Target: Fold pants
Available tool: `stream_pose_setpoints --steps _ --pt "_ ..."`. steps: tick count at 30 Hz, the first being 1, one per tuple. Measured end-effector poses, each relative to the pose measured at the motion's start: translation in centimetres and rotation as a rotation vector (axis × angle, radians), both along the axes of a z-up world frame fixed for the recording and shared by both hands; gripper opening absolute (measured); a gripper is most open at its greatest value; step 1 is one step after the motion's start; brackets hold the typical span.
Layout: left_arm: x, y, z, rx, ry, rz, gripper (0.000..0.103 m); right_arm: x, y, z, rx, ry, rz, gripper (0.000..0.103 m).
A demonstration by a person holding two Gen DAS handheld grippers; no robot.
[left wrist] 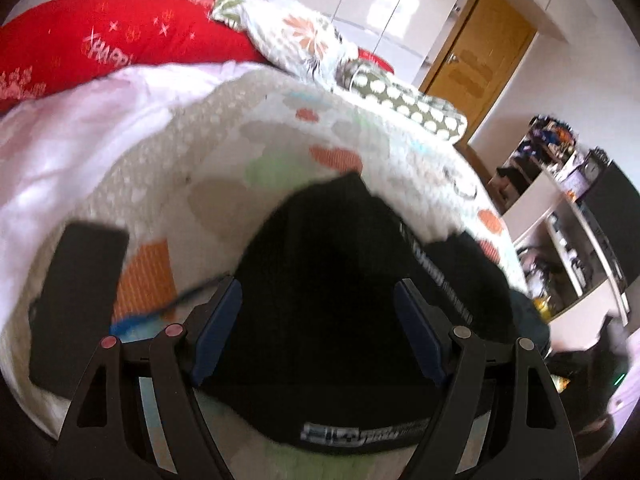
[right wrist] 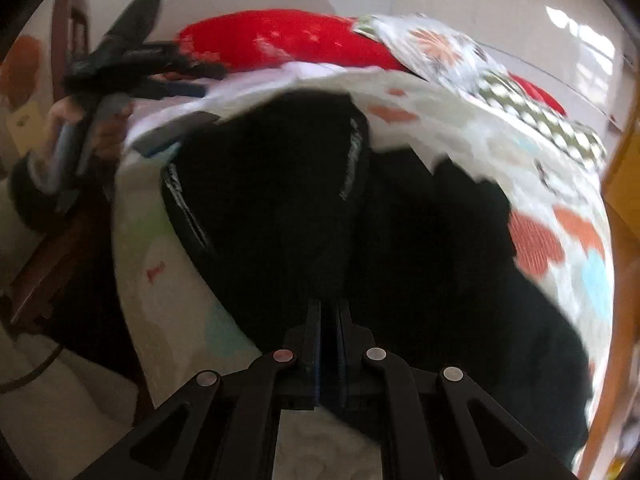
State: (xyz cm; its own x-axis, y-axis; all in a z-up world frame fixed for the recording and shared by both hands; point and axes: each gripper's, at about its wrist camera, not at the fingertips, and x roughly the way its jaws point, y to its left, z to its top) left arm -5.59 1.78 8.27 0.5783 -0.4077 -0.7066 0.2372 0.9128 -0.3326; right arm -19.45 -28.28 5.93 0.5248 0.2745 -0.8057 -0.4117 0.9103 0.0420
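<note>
Black pants (right wrist: 304, 208) lie bunched on the bed (right wrist: 560, 248), partly doubled over (far from a tidy fold). Right gripper (right wrist: 328, 344) is pinched closed; whether cloth is caught, I cannot tell. Left gripper (left wrist: 318, 320) hangs wide and empty above the waistband. Only the right view shows the person's hand (right wrist: 100, 128); only the left shows the phone (left wrist: 80, 300).

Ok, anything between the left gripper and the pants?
Nothing visible. The left gripper hangs open directly over the black pants. The dark flat slab lies off to the side on the blanket.
</note>
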Motion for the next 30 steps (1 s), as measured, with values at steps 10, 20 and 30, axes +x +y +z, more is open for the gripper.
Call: stream_pose_setpoints --steps 10,20,30 --pt "-2.6 -0.8 -5.0 0.145 0.049 0.051 0.079 10.2 0.3 4.8 0.337 -0.143 -0.147 0.077" --pt "-3.8 3.5 -3.4 0.095 0.041 0.111 0.079 23.3 3.5 -4.4 0.326 0.201 -0.166 0.02" --pt "-5.9 9.2 0.8 -0.062 -0.063 0.268 0.079 12.0 10.4 4.7 0.357 -0.053 0.112 0.009"
